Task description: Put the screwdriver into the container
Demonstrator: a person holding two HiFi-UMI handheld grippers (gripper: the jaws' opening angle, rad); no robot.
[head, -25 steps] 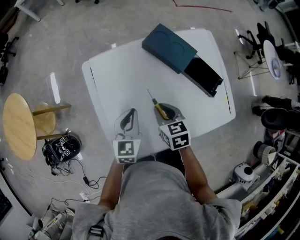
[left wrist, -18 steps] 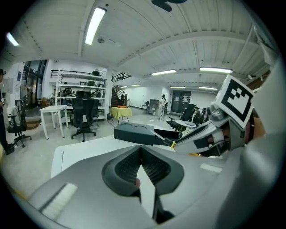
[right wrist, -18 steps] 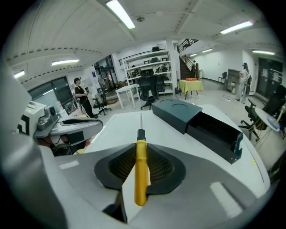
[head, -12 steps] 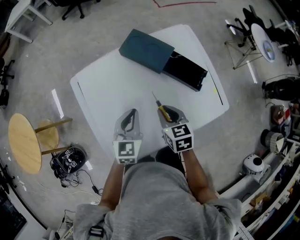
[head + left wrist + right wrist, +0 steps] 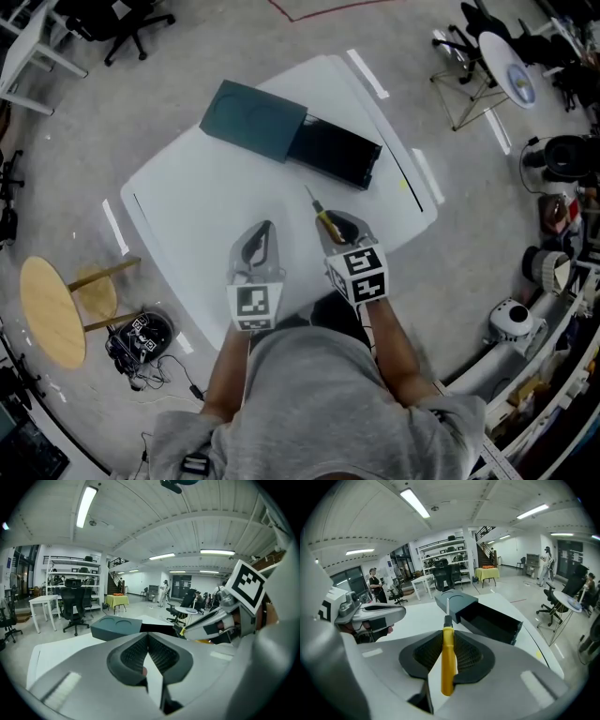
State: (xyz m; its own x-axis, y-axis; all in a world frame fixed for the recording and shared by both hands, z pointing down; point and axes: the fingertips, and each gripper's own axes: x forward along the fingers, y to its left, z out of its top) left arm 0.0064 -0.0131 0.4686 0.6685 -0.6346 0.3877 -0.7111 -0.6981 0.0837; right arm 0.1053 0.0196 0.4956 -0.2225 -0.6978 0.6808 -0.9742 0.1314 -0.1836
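Screwdriver (image 5: 322, 217): yellow handle and thin metal shaft, pinched by the handle between the pads of the right gripper (image 5: 337, 227). The shaft points away toward the far side of the white table (image 5: 197, 206). It is held over the near edge and seems to be clear of the tabletop. Left gripper (image 5: 260, 236): jaws pressed together on nothing, held just left of the right one, idle. Container (image 5: 333, 152): dark box at the far side of the table, with its teal cover (image 5: 253, 119) to the left and an open black tray drawn out to the right. The tray looks empty in the right gripper view. Screwdriver and container are well apart, with bare tabletop between them. Step in hand, by judgement: the carry; the tool is already gripped and delivery has not begun. Next move calls for bringing the right gripper out over the open tray, far and slightly right. The long tool should lie along the tray's length so the shaft clears the walls, then be lowered and the jaws spread. The left gripper has no evident part, unless to steady the box.
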